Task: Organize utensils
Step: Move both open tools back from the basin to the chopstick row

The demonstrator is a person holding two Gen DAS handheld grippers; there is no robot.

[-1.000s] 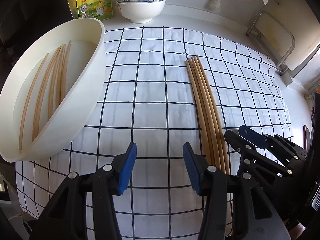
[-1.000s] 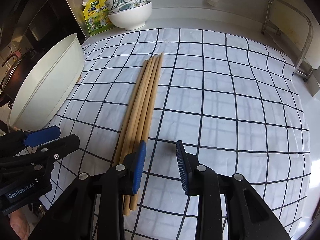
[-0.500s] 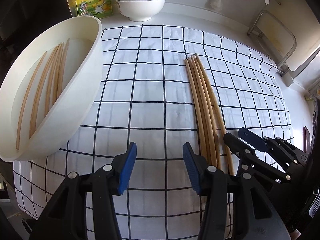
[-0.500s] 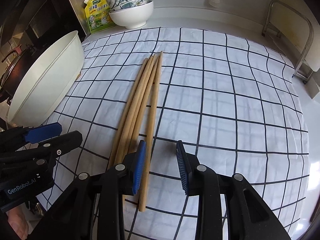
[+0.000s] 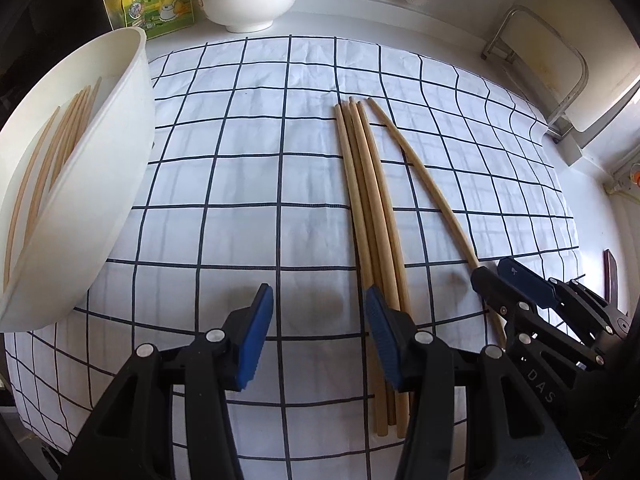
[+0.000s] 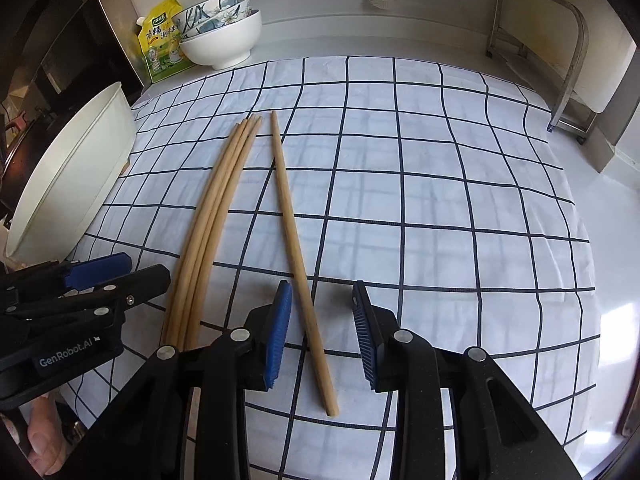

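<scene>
Chopsticks (image 6: 208, 220) lie in a tight bundle on the checked cloth (image 6: 440, 200), and one single chopstick (image 6: 298, 264) lies apart, just right of them. Its near part passes between the blue pads of the right gripper (image 6: 320, 332), whose jaws stand apart and do not press it. Jaws of the left gripper (image 5: 316, 336) are open over bare cloth, holding nothing. More chopsticks (image 5: 52, 160) rest inside the white tub (image 5: 100, 208) at the left.

Pale tan chopsticks (image 6: 208, 216) lie on a white cloth (image 6: 440, 200) gridded in dark navy; beyond the tools, blue-flowered bowls (image 6: 216, 16) and a yellow-green pouch (image 6: 160, 44).
</scene>
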